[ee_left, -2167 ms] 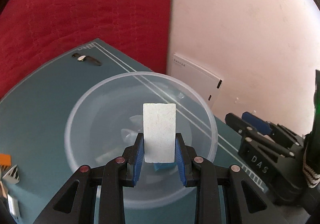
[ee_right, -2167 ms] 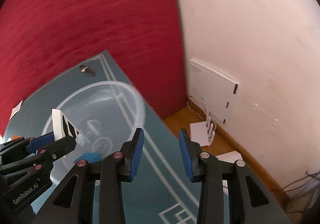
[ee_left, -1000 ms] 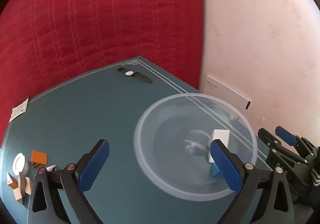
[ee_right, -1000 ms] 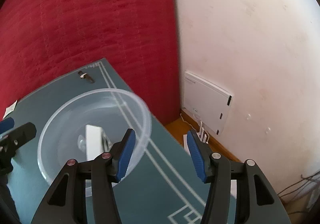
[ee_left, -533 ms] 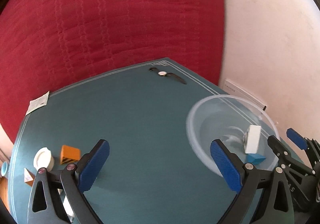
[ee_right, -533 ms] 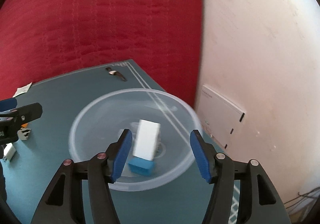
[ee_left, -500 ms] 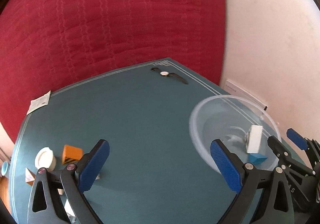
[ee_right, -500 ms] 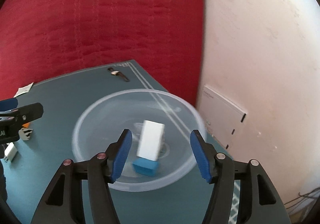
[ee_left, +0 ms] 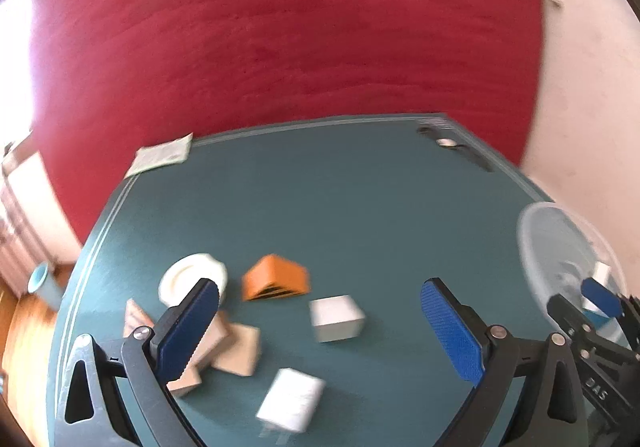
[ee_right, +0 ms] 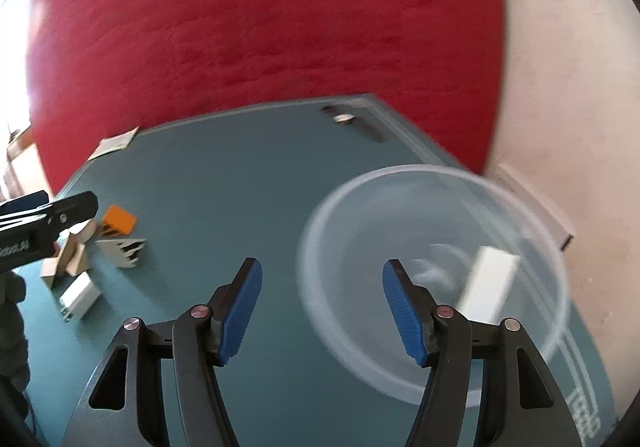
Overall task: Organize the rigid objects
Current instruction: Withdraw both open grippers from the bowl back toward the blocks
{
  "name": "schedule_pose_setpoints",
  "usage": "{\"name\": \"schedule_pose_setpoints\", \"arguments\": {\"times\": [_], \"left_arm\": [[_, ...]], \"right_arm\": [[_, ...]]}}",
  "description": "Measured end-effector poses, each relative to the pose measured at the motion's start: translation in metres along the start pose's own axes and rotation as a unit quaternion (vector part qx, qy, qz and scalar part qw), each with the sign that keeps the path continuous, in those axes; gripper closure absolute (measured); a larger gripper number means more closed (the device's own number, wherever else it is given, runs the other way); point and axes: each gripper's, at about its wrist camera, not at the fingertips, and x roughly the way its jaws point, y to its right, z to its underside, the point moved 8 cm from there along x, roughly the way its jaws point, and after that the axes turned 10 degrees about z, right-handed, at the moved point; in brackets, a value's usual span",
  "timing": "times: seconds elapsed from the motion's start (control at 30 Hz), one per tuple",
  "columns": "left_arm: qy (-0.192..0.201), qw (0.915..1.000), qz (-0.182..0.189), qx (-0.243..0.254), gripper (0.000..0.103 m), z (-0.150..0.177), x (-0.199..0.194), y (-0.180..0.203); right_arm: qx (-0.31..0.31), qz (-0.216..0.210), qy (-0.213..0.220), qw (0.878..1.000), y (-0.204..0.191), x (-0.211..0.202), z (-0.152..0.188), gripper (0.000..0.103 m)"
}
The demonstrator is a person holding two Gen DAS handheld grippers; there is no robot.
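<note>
Teal bench: clear plastic bowl right, holding white block; my left claw and right claw both released, empty.

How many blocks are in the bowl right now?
2 in the bowl: a white block standing right of centre, and a blue block beside it, mostly hidden by the right gripper's fingers.
</note>
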Motion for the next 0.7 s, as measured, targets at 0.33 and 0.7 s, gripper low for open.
{"name": "schedule_pose_setpoints", "arguments": {"times": [0.33,0.7], "left_arm": [[-0.032,0.9952,-0.048,-0.079,0.0,0.023,0.013,-0.073],[-0.038,0.9902,-0.073,-0.113,0.0,0.04,0.008,-0.109]], "right_arm": [[-0.033,-0.028,-0.021,0.999,-0.043,0.019,0.001,0.029],[-0.061,-0.07,0.009,0.996,-0.079,-0.005,-0.017,0.029]]}}
